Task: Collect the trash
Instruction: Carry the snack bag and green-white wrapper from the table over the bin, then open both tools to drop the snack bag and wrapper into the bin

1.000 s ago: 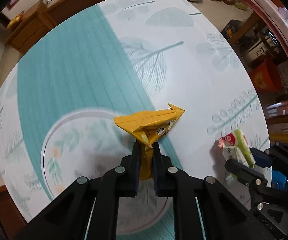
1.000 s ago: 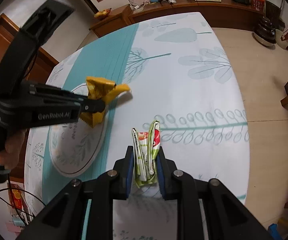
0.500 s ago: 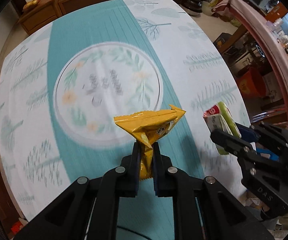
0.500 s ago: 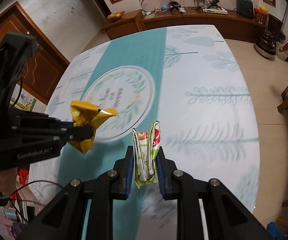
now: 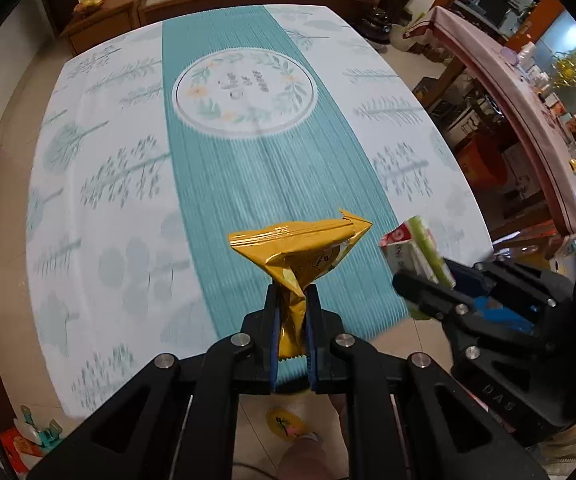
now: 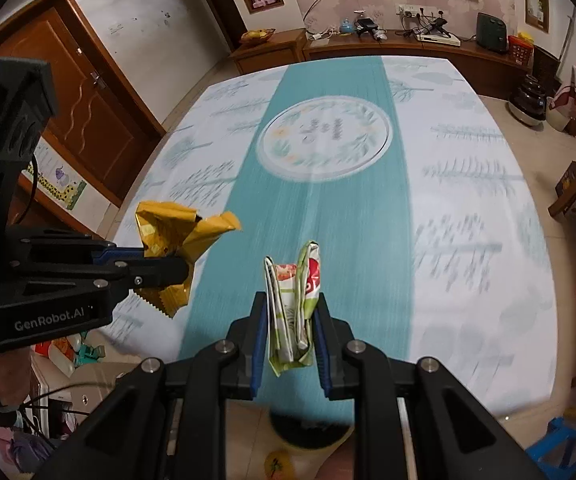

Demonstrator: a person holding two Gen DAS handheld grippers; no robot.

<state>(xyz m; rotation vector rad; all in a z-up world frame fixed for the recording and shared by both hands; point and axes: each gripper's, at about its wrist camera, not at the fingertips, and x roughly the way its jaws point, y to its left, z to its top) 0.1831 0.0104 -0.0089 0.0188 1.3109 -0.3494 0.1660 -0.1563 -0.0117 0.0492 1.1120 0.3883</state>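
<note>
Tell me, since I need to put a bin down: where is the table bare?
The whole tablecloth shows bare: the teal stripe and both white sides. It's crowded only near the front edge, where the left gripper holds the yellow wrapper beside the right gripper with the green-and-white wrapper.

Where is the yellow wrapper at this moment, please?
The yellow wrapper is clamped in the left gripper, held above the table's near edge, left of the green wrapper.

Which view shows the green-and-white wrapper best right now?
Right wrist: the green-and-white wrapper sits centred and sharp between the right gripper fingers. Left wrist shows it only side-on, slightly blurred, near the right edge.
</note>
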